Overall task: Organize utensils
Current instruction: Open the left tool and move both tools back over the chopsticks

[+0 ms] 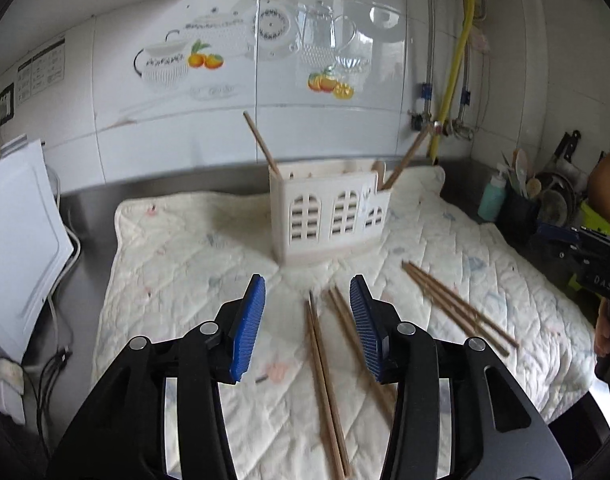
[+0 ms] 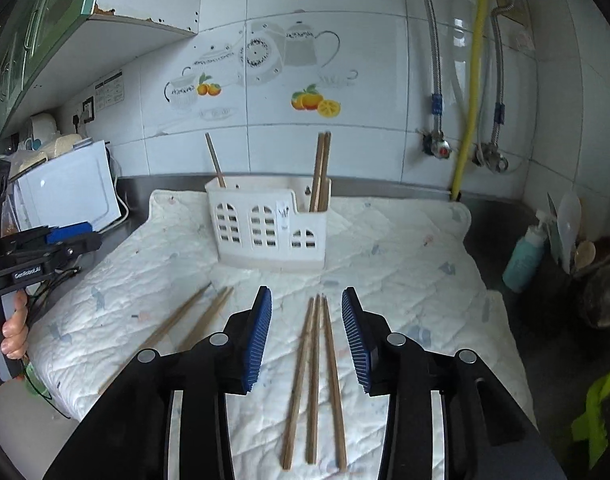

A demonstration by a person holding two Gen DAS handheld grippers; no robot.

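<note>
A white utensil holder with arched cut-outs stands on a quilted cloth and holds wooden chopsticks at its left end and right end. My left gripper is open above loose chopsticks on the cloth; another bunch lies to the right. My right gripper is open over three loose chopsticks. Two more chopsticks lie to its left. The left gripper shows at the right wrist view's left edge, the right gripper at the left wrist view's right edge.
The quilted cloth covers a steel counter against a tiled wall. A white appliance stands at the left. A teal bottle and a dark pot of kitchen tools stand at the right. Pipes run down the wall.
</note>
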